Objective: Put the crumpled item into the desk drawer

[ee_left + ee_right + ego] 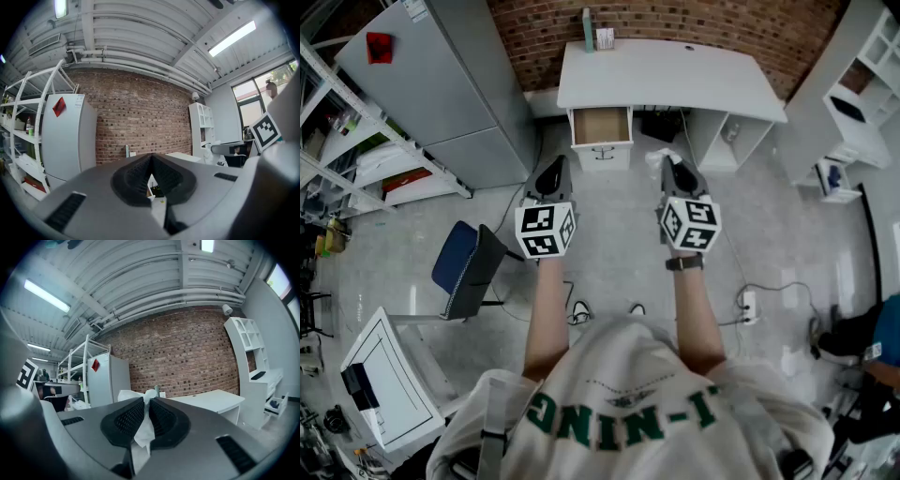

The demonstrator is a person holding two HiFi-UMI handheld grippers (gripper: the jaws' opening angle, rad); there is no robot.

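One white desk (675, 80), brick wall (694, 21); right gripper (148, 401) clamps tissue (142, 433), left gripper (151, 158) closed.

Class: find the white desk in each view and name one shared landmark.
Head view: white desk, top centre.
Left gripper view: small, just right of centre.
Right gripper view: right of centre, below mid-height.
Shared landmark: brick wall behind the desk.

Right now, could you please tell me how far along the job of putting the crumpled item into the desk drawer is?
Done: the desk drawer stands open, and the right tongs are shut on the crumpled item. In hand: the item, held out facing the desk, which lies some way ahead. Left: reach the drawer and drop it in.
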